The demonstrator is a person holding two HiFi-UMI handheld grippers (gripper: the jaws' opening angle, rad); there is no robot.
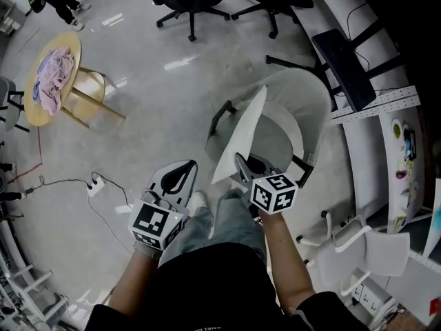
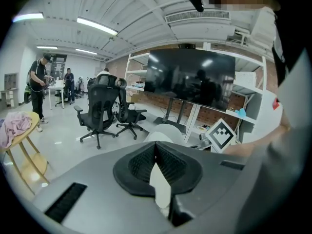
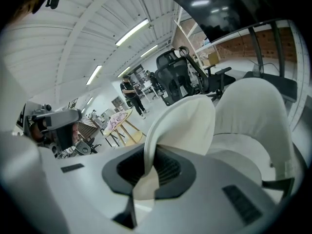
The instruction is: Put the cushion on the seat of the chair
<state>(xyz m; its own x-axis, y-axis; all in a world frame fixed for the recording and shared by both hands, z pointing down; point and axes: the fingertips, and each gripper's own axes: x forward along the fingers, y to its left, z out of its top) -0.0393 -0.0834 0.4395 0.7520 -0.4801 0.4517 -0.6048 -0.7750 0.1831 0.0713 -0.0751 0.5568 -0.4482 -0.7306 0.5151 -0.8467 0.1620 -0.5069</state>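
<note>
The right gripper [image 3: 154, 149] is clamped on the cushion [image 3: 184, 123], its jaws pinching the pale fabric at one edge. From the jaws the cushion rises and curls over, standing on edge rather than lying flat. In the head view the right gripper [image 1: 242, 163] holds the cushion [image 1: 240, 135] by its lower edge, so that it stands upright over the near left side of the chair [image 1: 306, 95]. It is not flat on the seat [image 1: 274, 138]. In the right gripper view the white chair [image 3: 253, 104] stands just behind the cushion, its seat bare.

The left gripper [image 2: 156, 145] has its jaws together at the tips, with nothing between them. In the head view the left gripper [image 1: 179, 174] hangs beside the person's leg, apart from the cushion, above a white shoe [image 1: 198, 200].

Farther out on the grey floor [image 1: 158, 95] a cable [image 1: 65, 182] runs to a power strip. A round wooden table [image 1: 43, 112] carries a pinkish cloth [image 1: 55, 78]. Black office chairs [image 1: 186, 2] stand beyond it. The left gripper view also shows a big dark screen [image 2: 192, 79] on a stand
</note>
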